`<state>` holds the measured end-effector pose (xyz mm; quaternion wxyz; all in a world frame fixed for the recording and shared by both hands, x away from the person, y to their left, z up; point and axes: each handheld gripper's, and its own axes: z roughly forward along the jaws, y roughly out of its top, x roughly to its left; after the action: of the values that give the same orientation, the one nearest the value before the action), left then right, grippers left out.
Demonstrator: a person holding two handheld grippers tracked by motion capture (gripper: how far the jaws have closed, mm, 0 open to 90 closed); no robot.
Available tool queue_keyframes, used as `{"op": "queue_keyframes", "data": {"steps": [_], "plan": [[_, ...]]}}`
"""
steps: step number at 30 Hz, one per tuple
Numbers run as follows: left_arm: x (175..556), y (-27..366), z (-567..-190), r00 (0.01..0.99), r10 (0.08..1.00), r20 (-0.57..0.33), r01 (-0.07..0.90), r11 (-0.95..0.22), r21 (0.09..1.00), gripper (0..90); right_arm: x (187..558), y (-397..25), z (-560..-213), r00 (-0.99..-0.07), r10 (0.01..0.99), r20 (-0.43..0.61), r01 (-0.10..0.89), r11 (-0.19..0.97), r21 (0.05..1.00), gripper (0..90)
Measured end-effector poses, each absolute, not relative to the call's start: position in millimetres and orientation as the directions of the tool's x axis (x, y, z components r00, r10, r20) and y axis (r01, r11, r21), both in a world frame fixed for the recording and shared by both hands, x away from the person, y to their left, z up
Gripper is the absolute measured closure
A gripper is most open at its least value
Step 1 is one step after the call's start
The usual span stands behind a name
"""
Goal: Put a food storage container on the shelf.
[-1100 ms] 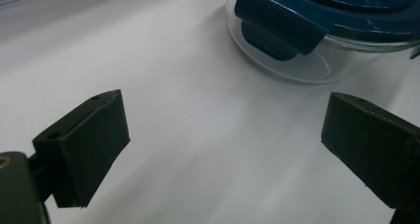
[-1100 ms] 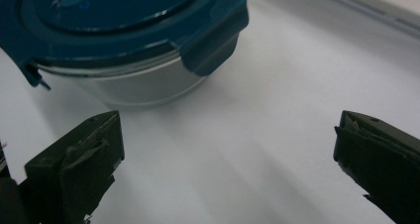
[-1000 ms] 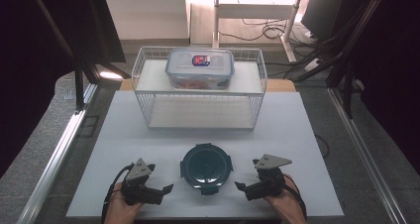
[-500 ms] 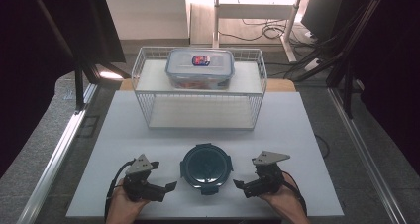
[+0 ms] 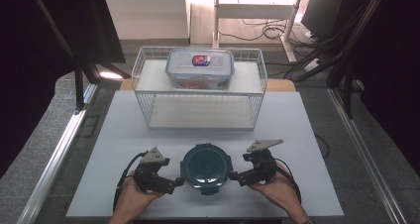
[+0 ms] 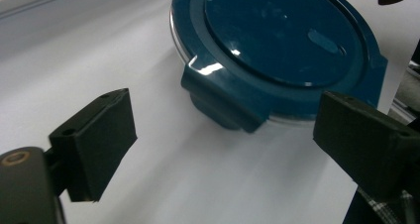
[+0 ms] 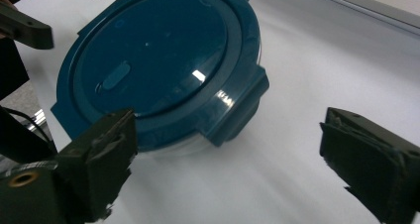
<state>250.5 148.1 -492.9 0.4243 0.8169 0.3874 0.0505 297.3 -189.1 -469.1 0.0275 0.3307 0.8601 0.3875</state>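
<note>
Both hand-held grippers are flanking the round blue-lidded container (image 5: 206, 168) on the tabletop (image 5: 307, 135) — left hand-held gripper (image 5: 171, 183) and right hand-held gripper (image 5: 236, 176) gaping wide, holding nothing. Best centring each on a side latch (image 6: 223, 97) — squarely — before closing.

Round dark-blue lidded container (image 5: 206, 167) sits at the near edge of the white table (image 5: 307, 130), flanked close by left gripper (image 5: 174, 182) and right gripper (image 5: 233, 175), jaws apart, bare strip each side. Open table between container and white wire rack (image 5: 200, 116) at the far side. Rack blocks the far middle; clear rectangular box (image 5: 200, 68) occupies its top. Left and right margins free.
</note>
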Motion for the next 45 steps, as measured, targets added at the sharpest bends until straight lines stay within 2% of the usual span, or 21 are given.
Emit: {"op": "queue_keyframes", "data": {"steps": [7, 11, 14, 17, 19, 20, 22, 27, 30, 37, 38, 39, 40, 45], "plan": [[263.1, 135.5, -497.8, 0.689, 0.659, -0.303, 0.628, -0.333, 0.704, 10.7, 314.2, -176.7, -470.0, -0.766, 0.57, 0.298, 0.601, 0.47, 0.646, 14.4], [267.3, 139.9, -503.8, 0.666, 0.63, -0.4, 0.677, -0.285, 0.679, 15.2, 324.9, -174.3, -482.0, -0.746, 0.567, 0.35, 0.646, 0.487, 0.587, 15.8], [270.4, 142.0, -511.2, 0.643, 0.572, -0.51, 0.73, -0.255, 0.634, 17.2, 331.4, -177.5, -488.7, -0.709, 0.536, 0.459, 0.701, 0.463, 0.543, 19.4], [270.7, 141.3, -513.8, 0.625, 0.56, -0.544, 0.751, -0.243, 0.614, 17.3, 333.5, -179.3, -492.4, -0.694, 0.498, 0.52, 0.72, 0.467, 0.513, 25.2], [272.6, 144.0, -513.4, 0.607, 0.559, -0.565, 0.768, -0.232, 0.596, 20.5, 334.3, -180.9, -493.7, -0.689, 0.492, 0.532, 0.725, 0.471, 0.503, 27.6], [273.5, 146.5, -514.4, 0.592, 0.556, -0.584, 0.781, -0.215, 0.587, 22.8, 335.0, -182.6, -493.7, -0.684, 0.494, 0.536, 0.73, 0.461, 0.505, 30.7], [273.6, 149.1, -515.6, 0.571, 0.555, -0.606, 0.797, -0.195, 0.572, 27.1, 336.8, -188.0, -492.1, -0.66, 0.501, 0.56, 0.751, 0.419, 0.51, 43.1], [269.7, 150.9, -513.4, 0.539, 0.57, -0.62, 0.819, -0.184, 0.544, 30.9, 336.3, -188.8, -490.0, -0.617, 0.521, 0.59, 0.787, 0.381, 0.486, 49.1], [268.7, 155.4, -516.1, 0.512, 0.552, -0.658, 0.838, -0.151, 0.525, 33.1, 334.6, -187.6, -488.8, -0.609, 0.528, 0.592, 0.792, 0.372, 0.484, 50.8], [264.5, 165.1, -522.0, 0.474, 0.514, -0.715, 0.865, -0.121, 0.486, 34.0, 341.1, -186.2, -492.1, -0.607, 0.512, 0.607, 0.794, 0.388, 0.468, 46.6], [264.4, 165.9, -521.3, 0.473, 0.518, -0.712, 0.861, -0.102, 0.498, 36.2, 343.0, -185.3, -492.8, -0.605, 0.511, 0.61, 0.796, 0.39, 0.463, 45.7], [264.0, 168.7, -517.8, 0.481, 0.533, -0.696, 0.849, -0.086, 0.521, 42.3, 344.2, -185.3, -493.1, -0.6, 0.512, 0.614, 0.8, 0.388, 0.458, 46.9], [265.6, 169.1, -516.6, 0.483, 0.534, -0.694, 0.851, -0.099, 0.516, 46.7, 345.8, -186.2, -493.1, -0.592, 0.512, 0.623, 0.806, 0.381, 0.453, 50.5], [267.9, 167.7, -515.2, 0.474, 0.544, -0.692, 0.852, -0.085, 0.516, 48.8, 343.1, -188.4, -490.9, -0.56, 0.534, 0.634, 0.828, 0.35, 0.437, 54.3]]}}
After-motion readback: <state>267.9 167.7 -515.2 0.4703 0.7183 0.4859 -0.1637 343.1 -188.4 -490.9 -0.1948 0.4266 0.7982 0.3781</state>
